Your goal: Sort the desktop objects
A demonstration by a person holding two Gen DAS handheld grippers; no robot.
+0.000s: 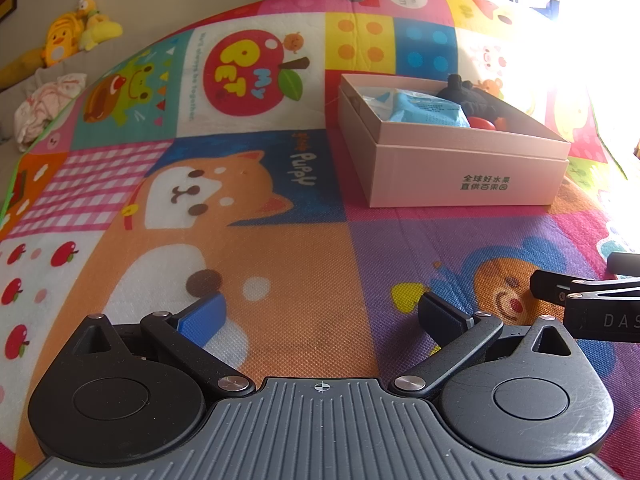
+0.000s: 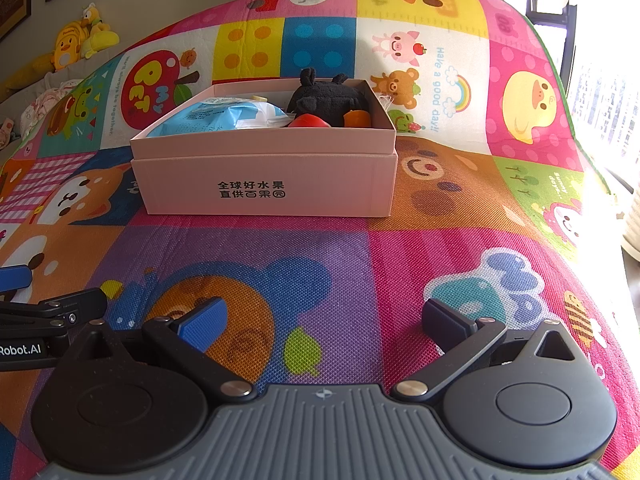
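A pale pink box (image 2: 264, 176) (image 1: 468, 168) stands on the colourful play mat. Inside lie a blue wipes pack (image 2: 224, 118) (image 1: 428, 110), a black plush toy (image 2: 324, 96) (image 1: 472, 94), a red round object (image 2: 308, 121) (image 1: 482, 123) and a small orange item (image 2: 357, 119). My left gripper (image 1: 322, 314) is open over the mat, well short of the box and to its left, with nothing between its fingers. My right gripper (image 2: 324, 322) is open too, in front of the box, also with nothing in it. Each gripper shows at the edge of the other's view.
The play mat (image 2: 340, 248) covers the whole surface, bare around the box. Yellow plush toys (image 1: 76, 34) and a crumpled cloth (image 1: 46, 106) lie on a ledge beyond its far left edge. Strong window light glares at the right.
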